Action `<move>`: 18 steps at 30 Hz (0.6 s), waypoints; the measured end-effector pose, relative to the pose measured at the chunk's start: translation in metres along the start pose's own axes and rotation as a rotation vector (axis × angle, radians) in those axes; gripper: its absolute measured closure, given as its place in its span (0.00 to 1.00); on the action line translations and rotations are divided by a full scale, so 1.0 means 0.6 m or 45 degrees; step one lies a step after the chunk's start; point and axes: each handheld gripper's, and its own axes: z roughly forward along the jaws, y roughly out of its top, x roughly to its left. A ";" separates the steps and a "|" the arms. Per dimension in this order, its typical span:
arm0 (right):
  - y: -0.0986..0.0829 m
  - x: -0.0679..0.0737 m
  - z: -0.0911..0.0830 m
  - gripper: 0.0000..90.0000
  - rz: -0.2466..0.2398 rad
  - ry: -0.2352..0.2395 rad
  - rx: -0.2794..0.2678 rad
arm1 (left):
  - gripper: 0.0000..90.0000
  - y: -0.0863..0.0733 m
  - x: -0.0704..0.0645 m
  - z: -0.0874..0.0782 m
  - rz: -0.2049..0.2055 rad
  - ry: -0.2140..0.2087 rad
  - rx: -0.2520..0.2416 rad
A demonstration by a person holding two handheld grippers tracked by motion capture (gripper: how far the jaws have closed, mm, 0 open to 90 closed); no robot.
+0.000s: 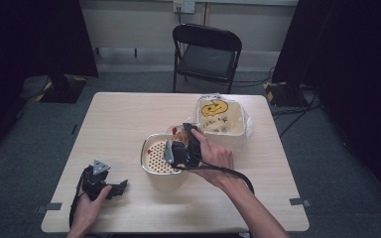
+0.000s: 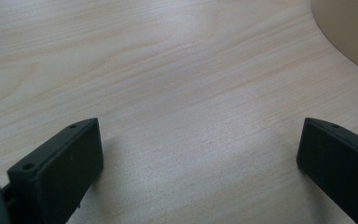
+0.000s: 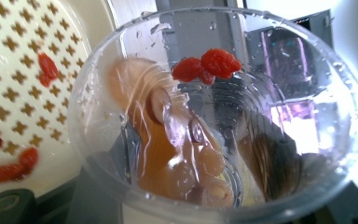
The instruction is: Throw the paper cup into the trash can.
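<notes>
Clear cup (image 3: 223,116) holding red berries (image 3: 208,65), tipped over strainer bowl (image 1: 159,154)

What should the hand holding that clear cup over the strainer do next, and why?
Probably tip the clear cup a little further over the perforated strainer. A few red berries cling to its wall, while others already lie on the strainer; the right gripper holds the cup tilted there.

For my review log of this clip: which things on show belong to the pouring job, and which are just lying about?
In the job:
- clear plastic cup with red berries, tipped in the right gripper
- perforated strainer on its cream pot, catching berries

Lying about:
- cream tub with pumpkin drawing
- left gripper, open, idle on the table
- black folding chair
</notes>
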 end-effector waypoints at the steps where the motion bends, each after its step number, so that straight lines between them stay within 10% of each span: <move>1: 0.001 0.001 0.000 0.52 -0.022 -0.011 0.004 | 0.00 0.000 0.000 0.000 0.001 0.000 0.001; 18: 0.016 0.025 0.008 0.52 -0.493 -0.256 0.116 | 0.00 0.000 0.000 0.000 -0.001 0.000 0.000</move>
